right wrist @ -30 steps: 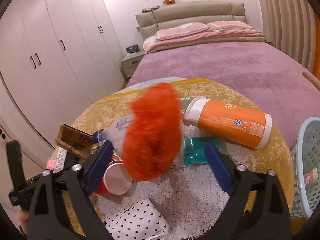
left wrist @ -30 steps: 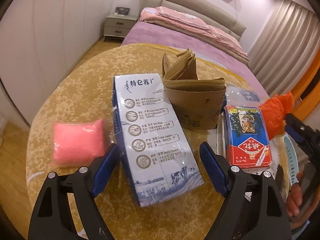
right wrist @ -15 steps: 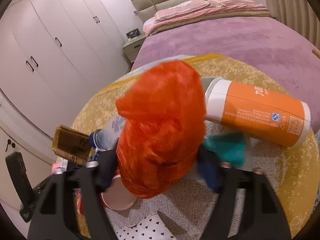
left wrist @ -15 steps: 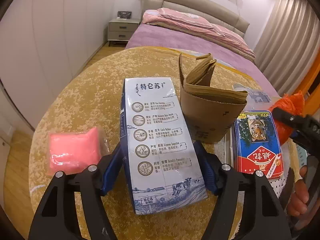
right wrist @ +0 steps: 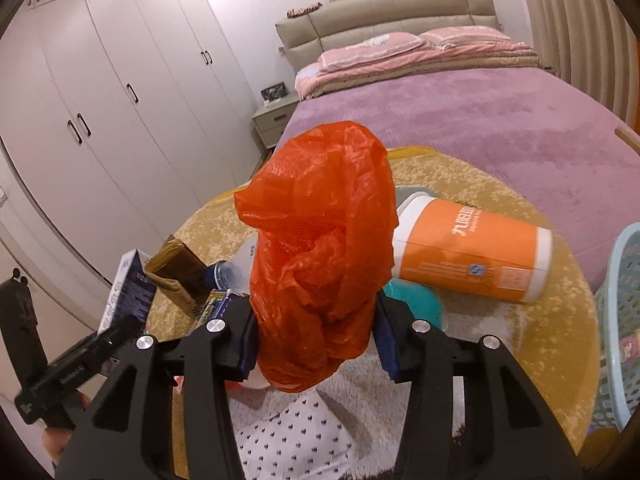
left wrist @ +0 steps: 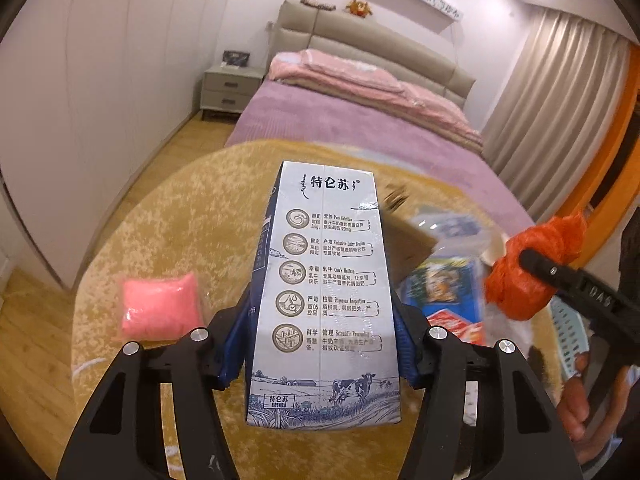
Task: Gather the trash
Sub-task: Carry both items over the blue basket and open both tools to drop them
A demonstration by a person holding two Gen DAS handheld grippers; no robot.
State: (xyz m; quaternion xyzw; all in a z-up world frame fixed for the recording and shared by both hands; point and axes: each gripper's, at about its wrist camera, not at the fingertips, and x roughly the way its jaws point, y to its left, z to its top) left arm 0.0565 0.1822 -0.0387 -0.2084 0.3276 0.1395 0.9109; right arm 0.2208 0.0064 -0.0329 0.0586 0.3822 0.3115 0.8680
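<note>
Both grippers have closed and lifted since a second ago: then the jaws stood wide around their targets, now each is clenched on one. Left gripper (left wrist: 320,344) grasps the milk carton (left wrist: 324,300) by its two long sides, and the carton is raised off the round yellow table (left wrist: 168,240), tilted up toward the camera. Right gripper (right wrist: 316,336) pinches the crumpled orange plastic bag (right wrist: 320,248), which bulges above the pads (soft, so it could slip out if the squeeze eases). On the table remain the pink packet (left wrist: 160,308) at the left, and near the right edge the orange canister (right wrist: 472,256) lying on its side. A pale blue basket (right wrist: 620,320) stands just off the table's right edge, probably the bin for all this.

To do the carry well, I would keep both grips firm, bring the bag over the basket first, and release only once it is inside the rim. The carton should cross the table above the cardboard and bottle, not through them.
</note>
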